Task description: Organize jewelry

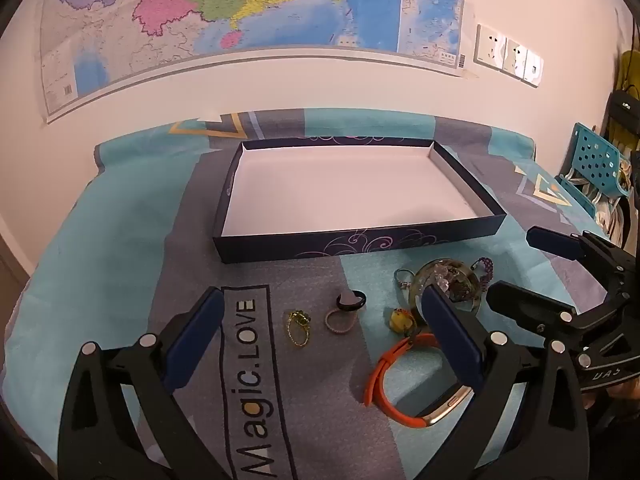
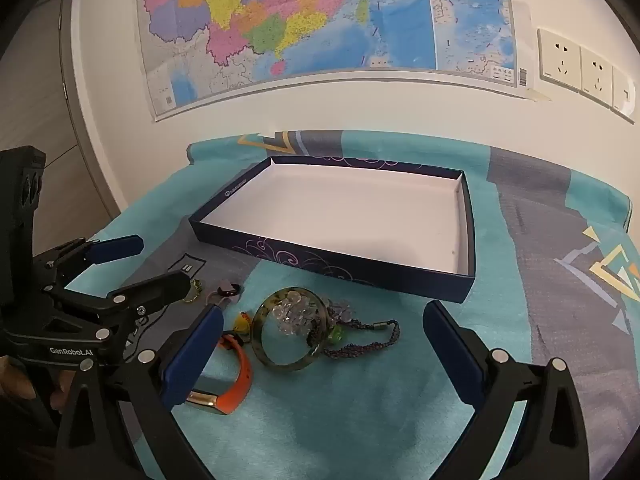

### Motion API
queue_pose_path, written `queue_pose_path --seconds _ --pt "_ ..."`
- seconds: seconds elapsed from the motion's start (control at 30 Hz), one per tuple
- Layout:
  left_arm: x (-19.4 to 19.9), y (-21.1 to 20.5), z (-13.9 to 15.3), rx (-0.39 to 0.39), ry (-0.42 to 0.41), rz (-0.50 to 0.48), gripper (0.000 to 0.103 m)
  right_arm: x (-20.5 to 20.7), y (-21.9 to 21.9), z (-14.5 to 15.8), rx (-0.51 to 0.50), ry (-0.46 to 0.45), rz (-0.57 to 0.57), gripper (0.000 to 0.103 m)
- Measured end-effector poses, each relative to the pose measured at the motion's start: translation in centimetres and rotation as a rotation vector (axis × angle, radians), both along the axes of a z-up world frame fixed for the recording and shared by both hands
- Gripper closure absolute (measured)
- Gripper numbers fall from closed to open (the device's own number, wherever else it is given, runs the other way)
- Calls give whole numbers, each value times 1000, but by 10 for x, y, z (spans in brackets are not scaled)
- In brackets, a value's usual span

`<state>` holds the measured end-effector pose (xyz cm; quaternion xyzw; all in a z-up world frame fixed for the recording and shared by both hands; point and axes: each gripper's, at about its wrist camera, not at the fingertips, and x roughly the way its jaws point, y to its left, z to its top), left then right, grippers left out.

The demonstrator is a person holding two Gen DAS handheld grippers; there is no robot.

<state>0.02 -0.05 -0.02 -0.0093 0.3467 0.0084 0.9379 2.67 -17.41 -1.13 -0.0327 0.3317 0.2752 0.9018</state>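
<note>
**Both grippers open, jewelry still on cloth, box empty**

Left gripper (image 1: 320, 324) fingers spread wide, nothing between the pads, hovering over the small pieces. Right gripper (image 2: 324, 340) same: fingers wide, empty, tilted down over the bangle cluster.

Nearest: orange silicone watch band with gold-toned metal case (image 1: 400, 384), lying on its edge on the teal-and-grey printed cloth (image 1: 120, 280) covering the table. Band looks soft and springy, likely light; case is the stiff part, so pinch across the case or the strap just beside it.

Next out: small gold ring with green stone (image 1: 298, 326), thin pink beaded ring (image 1: 340, 320), black ring (image 1: 351, 300), yellow amber-like bead (image 1: 400, 316). All tiny, light, hard; probably slippery against the pads and low on the soft cloth, so press down and close on the rim, not the stone.

Beside them: translucent green-brown mottled bangle (image 2: 292, 328) with a cluster of clear crystal beads (image 2: 290, 312) resting on it, and a dark purple beaded chain (image 2: 368, 336) trailing to its right. Bangle looks rigid, likely brittle; take one wall of the hoop, inside and outside. Chain is limp and will dangle; grab mid-length.

Farther: dark blue shallow cardboard box with white inside and swirl print (image 1: 280, 246), empty, well apart from the pieces. Nothing sorted yet.

Behind: wall map (image 2: 320, 20), wall sockets (image 2: 580, 64).
</note>
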Motion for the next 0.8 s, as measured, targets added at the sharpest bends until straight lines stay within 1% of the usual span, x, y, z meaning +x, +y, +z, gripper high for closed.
queue_pose_path --seconds 0.17,0.37,0.8 --pt "1 -1 1 -4 2 4 6 3 1 -5 -7 9 -1 6" --pt "0 -2 1 0 4 6 6 -1 2 3 -14 -3 -8 6" --pt "-5 4 0 -8 1 7 6 2 -1 2 -7 -1 5 6"
